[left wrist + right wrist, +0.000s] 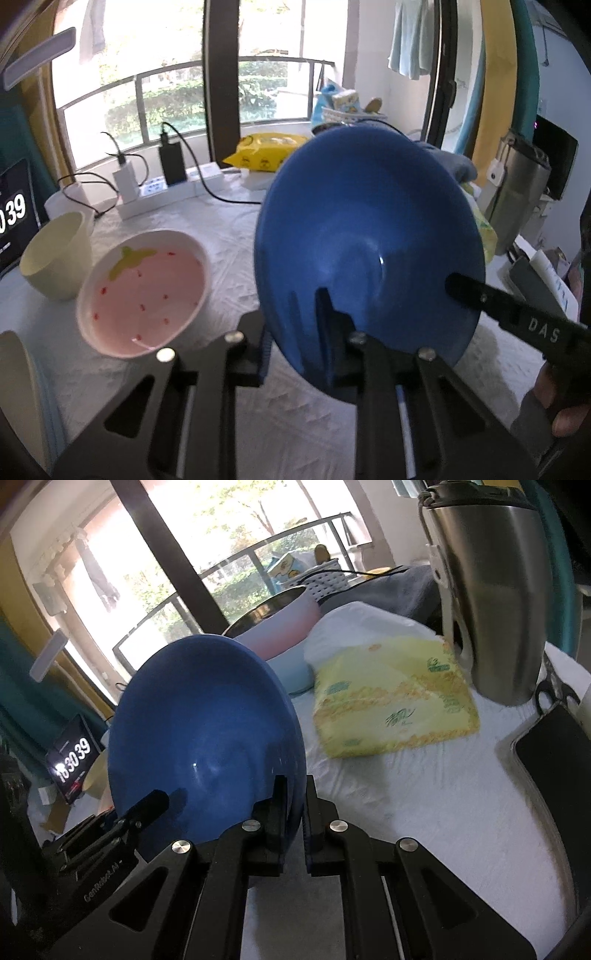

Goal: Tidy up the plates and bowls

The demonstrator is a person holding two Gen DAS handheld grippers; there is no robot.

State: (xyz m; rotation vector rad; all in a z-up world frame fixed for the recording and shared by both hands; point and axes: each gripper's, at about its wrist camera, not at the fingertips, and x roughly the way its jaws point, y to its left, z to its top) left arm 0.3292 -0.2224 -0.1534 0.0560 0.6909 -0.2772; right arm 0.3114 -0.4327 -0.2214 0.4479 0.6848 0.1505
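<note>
A deep blue bowl (369, 229) is held tilted on edge above the white cloth, its inside facing both cameras. My left gripper (291, 314) is shut on its lower rim, one finger inside the bowl and one behind the wall. My right gripper (295, 786) is shut on the opposite rim of the blue bowl (199, 731). One of the right gripper's fingers (465, 290) shows inside the bowl in the left wrist view. In the right wrist view one of the left gripper's fingers (155, 801) shows there too. A pink strawberry bowl (144, 291) and a cream cup (55, 254) sit to the left.
A pale plate rim (18, 387) lies at the near left. A power strip with chargers (147, 195) and a yellow bag (266, 151) line the back. A pink bowl stacked on a light blue one (280, 627), a tissue pack (395, 705), a steel tumbler (491, 590) and a black tablet (550, 760) crowd the right.
</note>
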